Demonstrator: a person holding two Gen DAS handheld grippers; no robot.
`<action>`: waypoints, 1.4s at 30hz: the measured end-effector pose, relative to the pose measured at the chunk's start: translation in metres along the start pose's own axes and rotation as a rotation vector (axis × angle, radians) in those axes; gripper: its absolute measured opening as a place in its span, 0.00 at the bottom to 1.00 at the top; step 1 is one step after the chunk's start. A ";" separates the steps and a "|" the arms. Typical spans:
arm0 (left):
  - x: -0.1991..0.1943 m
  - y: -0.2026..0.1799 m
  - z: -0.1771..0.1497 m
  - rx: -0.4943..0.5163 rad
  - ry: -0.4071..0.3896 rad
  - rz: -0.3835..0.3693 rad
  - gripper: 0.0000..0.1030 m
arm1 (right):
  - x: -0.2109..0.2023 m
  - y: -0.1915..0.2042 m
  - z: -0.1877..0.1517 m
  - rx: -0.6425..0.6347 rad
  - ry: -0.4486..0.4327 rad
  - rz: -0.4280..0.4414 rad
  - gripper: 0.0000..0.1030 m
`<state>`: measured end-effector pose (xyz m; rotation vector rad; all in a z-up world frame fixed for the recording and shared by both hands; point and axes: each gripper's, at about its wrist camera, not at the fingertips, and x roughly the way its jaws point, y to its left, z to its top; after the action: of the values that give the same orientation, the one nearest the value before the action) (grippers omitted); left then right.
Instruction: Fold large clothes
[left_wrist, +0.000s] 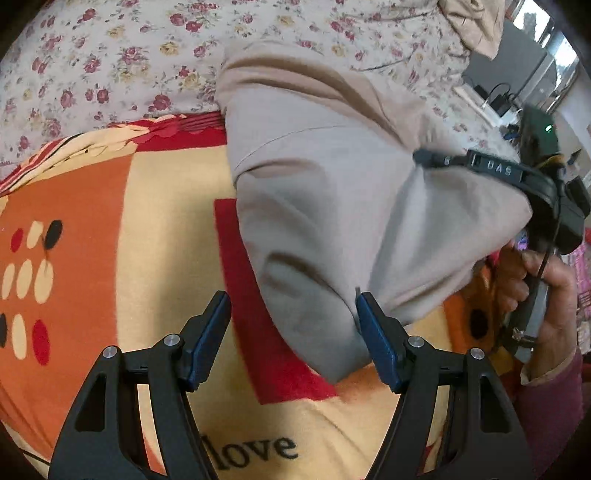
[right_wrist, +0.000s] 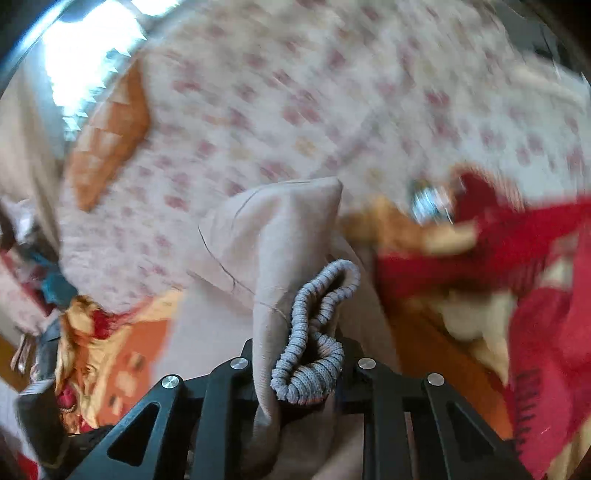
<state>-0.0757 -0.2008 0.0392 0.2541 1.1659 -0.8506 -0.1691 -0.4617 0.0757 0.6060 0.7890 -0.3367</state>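
While the left tongs (left_wrist: 291, 336) stand spread, their blue pads empty, the lower corner of a large beige cotton garment (left_wrist: 332, 206) hangs between and just beyond the fingertips without either pad pressing on it. This garment is lifted at its right side and drapes down onto an orange, cream and red patterned blanket (left_wrist: 122, 236) printed with the word "love", which covers the near part of the bed; farther back lies a pale bedsheet sprinkled with small red and yellow flowers (left_wrist: 122, 55). At the right edge of the left wrist view, the right tongs (left_wrist: 436, 159) grip the raised edge of the beige cloth, and a person's hand (left_wrist: 543, 295) in a dark red sleeve holds their handle. From the right wrist view, which is blurred, the right tongs (right_wrist: 299, 354) are pressed together on a bunch of the same beige cloth (right_wrist: 273, 236) along with its grey ribbed elastic band (right_wrist: 317, 332), which curls in loops between the black fingers. Beyond it the flowered sheet (right_wrist: 295, 92) and the blanket (right_wrist: 122, 343) appear smeared.
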 end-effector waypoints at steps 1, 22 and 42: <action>-0.003 -0.001 0.001 0.002 -0.001 0.005 0.68 | 0.005 -0.009 -0.002 0.042 0.032 0.009 0.31; -0.043 0.015 -0.006 0.022 -0.096 0.155 0.68 | -0.073 -0.001 -0.046 -0.043 0.036 0.031 0.07; 0.012 -0.018 0.039 0.021 -0.070 0.082 0.68 | 0.006 0.022 0.059 -0.206 0.093 -0.198 0.85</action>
<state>-0.0591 -0.2413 0.0487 0.2858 1.0749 -0.7941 -0.1208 -0.4815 0.1118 0.3530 0.9630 -0.4050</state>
